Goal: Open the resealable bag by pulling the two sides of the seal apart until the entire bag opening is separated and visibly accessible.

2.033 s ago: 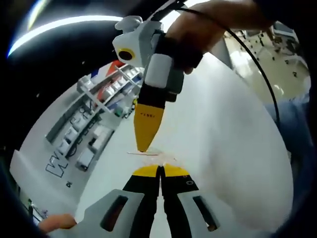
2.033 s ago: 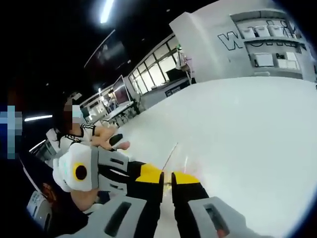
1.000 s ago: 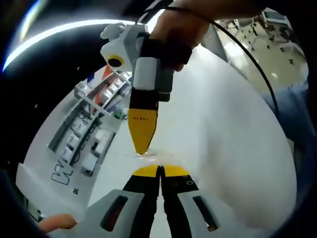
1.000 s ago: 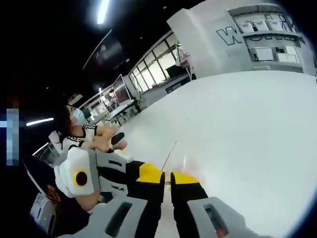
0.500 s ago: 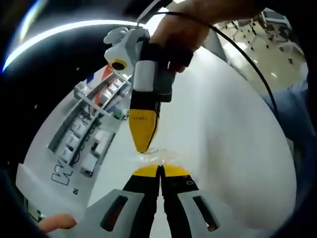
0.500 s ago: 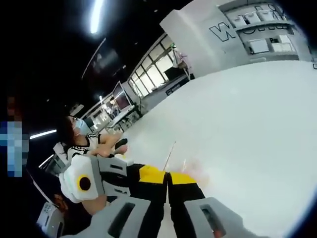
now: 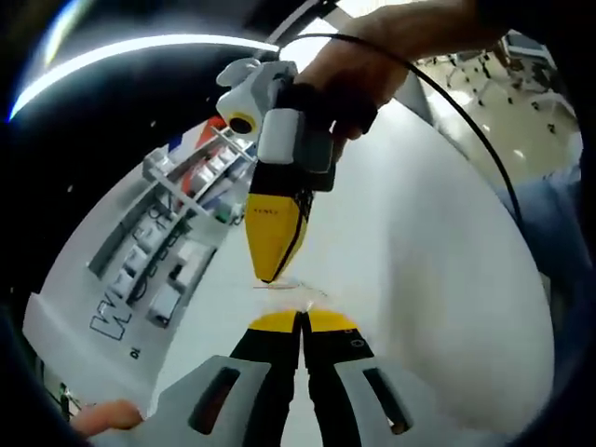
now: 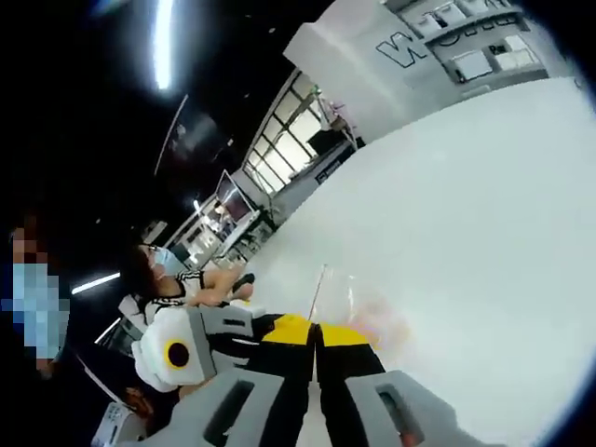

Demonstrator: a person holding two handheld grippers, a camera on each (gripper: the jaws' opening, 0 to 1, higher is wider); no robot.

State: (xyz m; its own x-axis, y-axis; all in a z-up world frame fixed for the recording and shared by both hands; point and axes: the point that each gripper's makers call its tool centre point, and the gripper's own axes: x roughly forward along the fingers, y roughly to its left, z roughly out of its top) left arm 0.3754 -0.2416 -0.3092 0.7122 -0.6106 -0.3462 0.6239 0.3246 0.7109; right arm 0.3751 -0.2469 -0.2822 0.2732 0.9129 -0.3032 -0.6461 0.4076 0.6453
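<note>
Both grippers clamped on the clear resealable bag above a white table.

Left gripper view: we see the left gripper [image 7: 300, 321] clenched on the resealable bag [image 7: 291, 291], its seal edge running crosswise; the right gripper [image 7: 270, 272] pinches it from above, with shelving [image 7: 177, 200] beyond the white table [image 7: 428, 279]. Right gripper view: the right gripper [image 8: 317, 333] grasps the bag [image 8: 358, 312], its edge pointing away; the left gripper [image 8: 265, 328] adjoins, a seated person [image 8: 172, 279] behind.

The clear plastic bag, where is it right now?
In the left gripper view the bag sits low at centre, pinched between the left gripper and the right gripper above it, over the white table.
</note>
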